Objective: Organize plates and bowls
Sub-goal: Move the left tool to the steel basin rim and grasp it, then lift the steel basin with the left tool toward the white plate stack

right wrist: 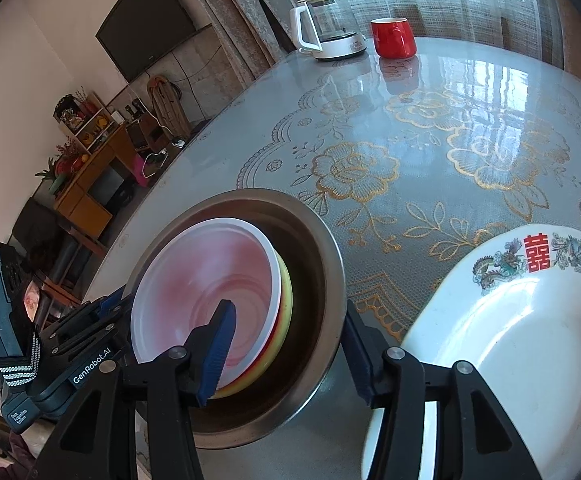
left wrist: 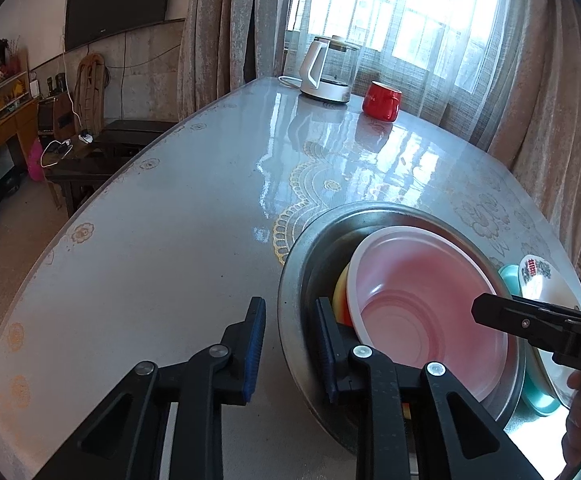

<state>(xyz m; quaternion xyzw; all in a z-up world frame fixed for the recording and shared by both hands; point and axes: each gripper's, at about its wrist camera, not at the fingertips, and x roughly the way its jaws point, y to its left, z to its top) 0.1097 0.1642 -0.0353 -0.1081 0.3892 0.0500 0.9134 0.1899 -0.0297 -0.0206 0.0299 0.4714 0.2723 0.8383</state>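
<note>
A steel basin (left wrist: 290, 280) (right wrist: 332, 248) stands on the table and holds a pink bowl with a white rim (left wrist: 422, 292) (right wrist: 210, 280), stacked on yellow and red bowls (left wrist: 340, 292) (right wrist: 286, 300). My left gripper (left wrist: 290, 350) straddles the basin's left rim, one finger outside and one inside, with a gap still showing, so it is open. My right gripper (right wrist: 288, 350) straddles the opposite rim, open, its left finger over the pink bowl. Just right of the basin lies a white plate with a red character (right wrist: 510, 340) (left wrist: 538, 280), resting on a teal plate (left wrist: 508, 276).
A glass kettle on a white base (left wrist: 330, 72) (right wrist: 326, 28) and a red mug (left wrist: 380, 100) (right wrist: 394, 36) stand at the table's far end by the curtained window. The table's left edge drops to the floor, with dark low furniture beyond. A hand (left wrist: 578, 420) shows at the lower right.
</note>
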